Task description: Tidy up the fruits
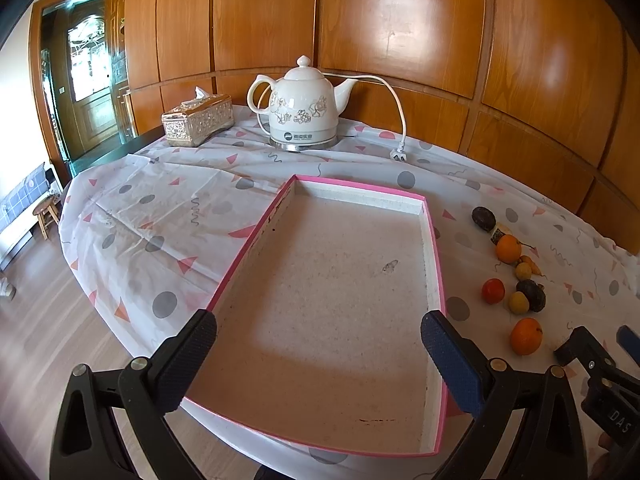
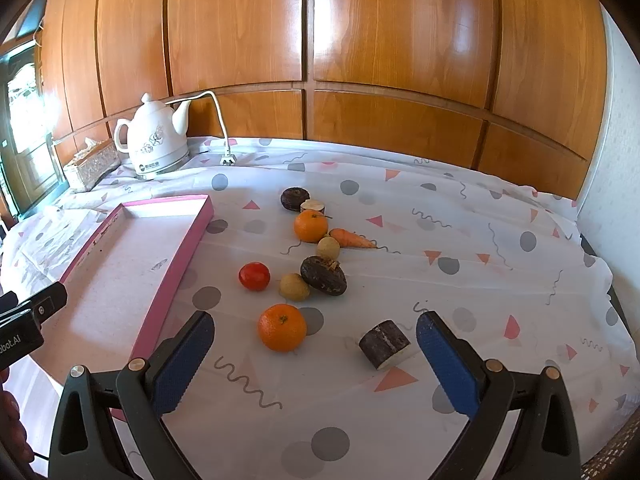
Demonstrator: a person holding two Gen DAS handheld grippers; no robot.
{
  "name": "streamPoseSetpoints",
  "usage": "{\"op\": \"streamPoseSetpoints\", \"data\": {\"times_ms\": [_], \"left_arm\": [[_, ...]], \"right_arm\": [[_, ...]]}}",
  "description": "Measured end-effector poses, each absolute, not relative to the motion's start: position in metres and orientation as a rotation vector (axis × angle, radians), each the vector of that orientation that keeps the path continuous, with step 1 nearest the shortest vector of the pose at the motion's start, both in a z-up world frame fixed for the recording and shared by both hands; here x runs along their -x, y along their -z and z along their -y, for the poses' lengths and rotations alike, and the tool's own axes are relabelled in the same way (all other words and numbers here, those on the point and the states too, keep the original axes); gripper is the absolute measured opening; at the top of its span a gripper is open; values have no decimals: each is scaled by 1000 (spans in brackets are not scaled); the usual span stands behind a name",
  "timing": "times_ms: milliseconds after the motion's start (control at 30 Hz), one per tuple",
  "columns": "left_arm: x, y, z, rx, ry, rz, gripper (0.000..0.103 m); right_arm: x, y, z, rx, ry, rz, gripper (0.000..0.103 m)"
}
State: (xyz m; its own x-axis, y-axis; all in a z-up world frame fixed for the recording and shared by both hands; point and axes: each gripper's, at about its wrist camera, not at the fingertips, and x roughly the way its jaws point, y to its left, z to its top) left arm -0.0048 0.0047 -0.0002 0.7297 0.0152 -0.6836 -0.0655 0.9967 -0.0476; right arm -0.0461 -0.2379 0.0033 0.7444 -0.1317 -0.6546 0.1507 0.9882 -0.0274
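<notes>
The fruits are lying loose on the bench (image 2: 460, 216), nearest orange (image 2: 282, 327) just beside the pink tray (image 1: 434, 240). I'm holding my right claw (image 2: 314, 354) spread wide over that orange, gripping nothing; my left claw (image 1: 318, 354) is hovering released above the tray.

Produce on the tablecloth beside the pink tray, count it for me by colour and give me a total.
Orange: 3, the near orange, the far orange and the carrot
Red: 1, the tomato
Pale yellow: 2
Dark brown or purple: 4
Total: 10, none in the tray
</notes>
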Motion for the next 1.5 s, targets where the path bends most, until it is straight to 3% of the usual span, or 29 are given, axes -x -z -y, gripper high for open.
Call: {"op": "streamPoseSetpoints", "data": {"times_ms": [1000, 1500], "left_arm": [[6, 0, 0, 84, -6, -757, 103], [-7, -2, 10, 160, 195, -795, 103]], "right_arm": [[44, -6, 253, -39, 168, -717, 103], [30, -26, 380, -115, 345, -845, 103]]}}
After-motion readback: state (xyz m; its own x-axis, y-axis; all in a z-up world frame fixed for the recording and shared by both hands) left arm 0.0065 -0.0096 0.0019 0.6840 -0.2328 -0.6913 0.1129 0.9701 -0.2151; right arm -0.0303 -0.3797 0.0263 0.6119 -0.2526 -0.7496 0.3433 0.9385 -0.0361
